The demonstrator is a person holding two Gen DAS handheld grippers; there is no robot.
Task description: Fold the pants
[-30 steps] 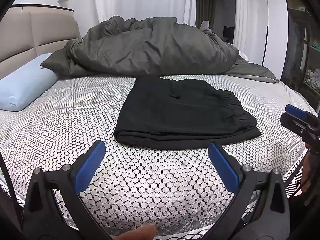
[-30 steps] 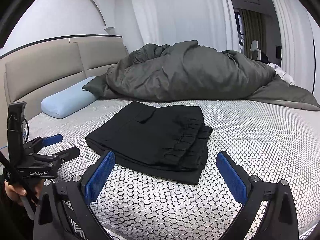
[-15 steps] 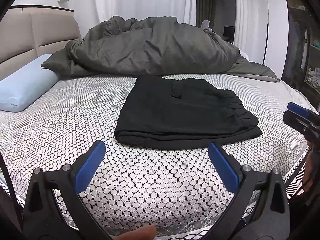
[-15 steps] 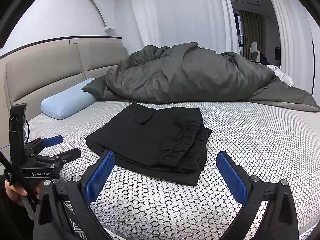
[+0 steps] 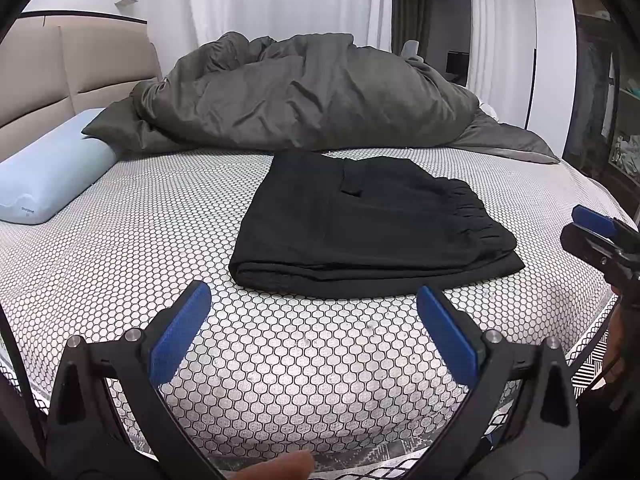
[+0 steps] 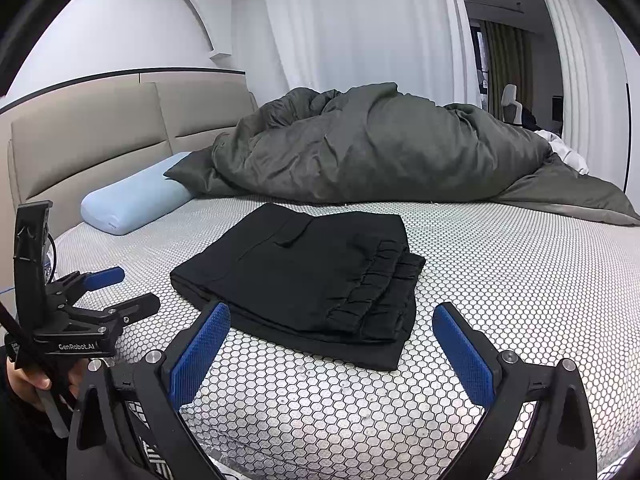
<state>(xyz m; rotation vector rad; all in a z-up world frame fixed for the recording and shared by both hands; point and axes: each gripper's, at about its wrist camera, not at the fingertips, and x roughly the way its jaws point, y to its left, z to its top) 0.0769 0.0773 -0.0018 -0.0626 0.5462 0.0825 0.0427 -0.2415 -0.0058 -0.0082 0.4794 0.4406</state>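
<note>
Black pants (image 5: pixel 372 220) lie folded into a flat rectangle on the honeycomb-patterned mattress (image 5: pixel 160 240), elastic waistband to the right. My left gripper (image 5: pixel 314 332) hovers open over the near edge of the bed, short of the pants' folded edge, holding nothing. In the right wrist view the pants (image 6: pixel 304 272) lie just beyond my right gripper (image 6: pixel 332 348), which is open and holding nothing. Each gripper shows in the other's view, apart from the cloth: the right gripper (image 5: pixel 576 228) at the far right, the left gripper (image 6: pixel 128 292) at the far left, held by a hand (image 6: pixel 28 380).
A crumpled dark grey duvet (image 5: pixel 304 92) is heaped across the back of the bed. A light blue pillow (image 5: pixel 48 168) lies at the left by the beige headboard (image 6: pixel 92 136). White curtains hang behind. A dark shelf unit (image 5: pixel 616 120) stands at the right.
</note>
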